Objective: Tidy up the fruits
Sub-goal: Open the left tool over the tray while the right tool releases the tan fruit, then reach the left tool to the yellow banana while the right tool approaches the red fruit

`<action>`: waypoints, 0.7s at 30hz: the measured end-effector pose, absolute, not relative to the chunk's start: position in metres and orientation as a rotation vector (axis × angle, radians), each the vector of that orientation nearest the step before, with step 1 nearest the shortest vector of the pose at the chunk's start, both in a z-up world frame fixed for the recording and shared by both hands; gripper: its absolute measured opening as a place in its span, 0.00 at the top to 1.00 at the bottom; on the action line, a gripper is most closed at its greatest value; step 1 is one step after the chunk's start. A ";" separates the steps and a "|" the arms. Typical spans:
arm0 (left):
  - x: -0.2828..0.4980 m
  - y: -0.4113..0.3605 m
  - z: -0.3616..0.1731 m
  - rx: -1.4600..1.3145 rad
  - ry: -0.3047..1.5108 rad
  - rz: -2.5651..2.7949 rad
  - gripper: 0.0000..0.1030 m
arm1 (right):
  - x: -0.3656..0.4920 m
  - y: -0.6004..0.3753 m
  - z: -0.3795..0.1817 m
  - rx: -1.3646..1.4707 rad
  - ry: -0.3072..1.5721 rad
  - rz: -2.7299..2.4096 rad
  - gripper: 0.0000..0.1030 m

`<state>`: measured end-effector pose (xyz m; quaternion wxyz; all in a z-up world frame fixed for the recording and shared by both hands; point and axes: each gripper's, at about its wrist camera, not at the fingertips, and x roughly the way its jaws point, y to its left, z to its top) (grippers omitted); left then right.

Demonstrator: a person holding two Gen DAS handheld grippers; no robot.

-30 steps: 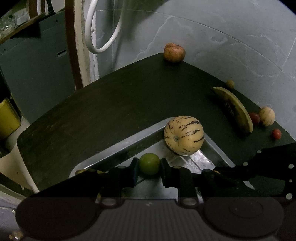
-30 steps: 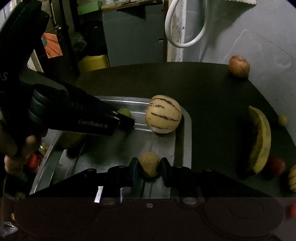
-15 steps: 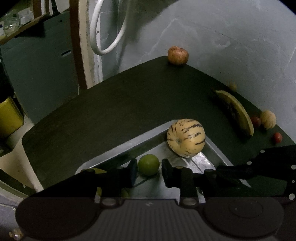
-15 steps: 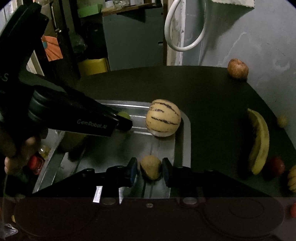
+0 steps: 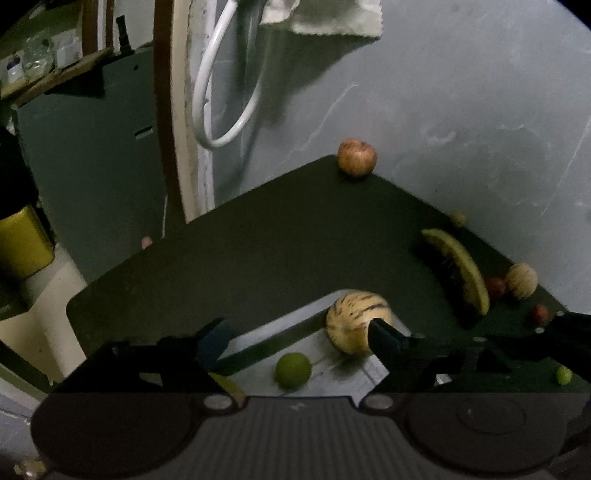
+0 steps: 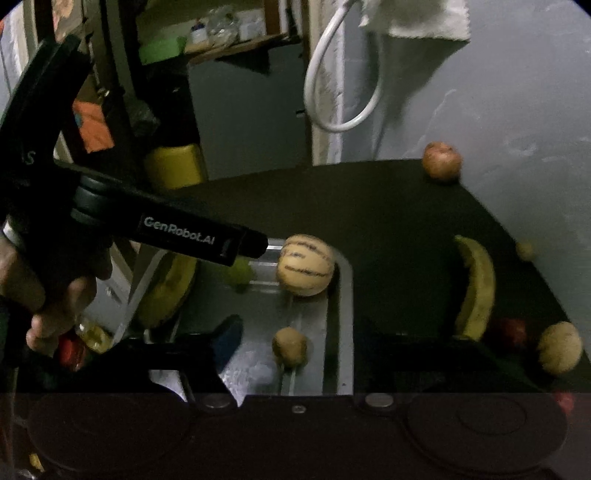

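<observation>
A metal tray point(image 6: 341, 314) sits on the dark table point(image 5: 258, 240). In the tray lie a striped melon point(image 6: 306, 264), a green lime point(image 5: 292, 370), a small brown fruit point(image 6: 290, 346) and a yellow banana point(image 6: 168, 291). My left gripper point(image 5: 295, 336) is open above the lime, which lies free in the tray. My right gripper point(image 6: 295, 343) is open around the brown fruit, which rests on the tray. The left gripper's body point(image 6: 177, 232) shows in the right wrist view.
On the table outside the tray lie an apple point(image 5: 357, 156), a banana point(image 5: 461, 269), a round pale fruit point(image 5: 521, 280), small red fruits point(image 5: 495, 286) and a small green fruit point(image 5: 564, 374). A wall stands behind, with a white hose point(image 5: 225, 92) and a cloth point(image 5: 325, 16).
Both grippers opened wide and let go of their fruit: the lime and the brown fruit now lie in the tray. Both grippers have drawn back and up.
</observation>
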<state>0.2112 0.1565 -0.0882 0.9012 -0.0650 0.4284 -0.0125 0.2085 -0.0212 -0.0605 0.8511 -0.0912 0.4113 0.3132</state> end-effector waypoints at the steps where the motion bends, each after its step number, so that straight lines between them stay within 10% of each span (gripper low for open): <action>1: 0.212 0.157 -0.085 -0.136 0.882 -0.034 0.12 | 0.207 -0.023 -0.057 -0.183 0.866 0.647 0.23; 7: 0.218 0.158 -0.072 -0.116 0.853 -0.065 0.01 | 0.195 -0.037 -0.039 -0.125 0.865 0.583 0.05; 21: 0.191 0.147 -0.052 -0.244 0.860 -0.153 0.01 | 0.146 -0.068 -0.003 -0.056 0.839 0.514 0.01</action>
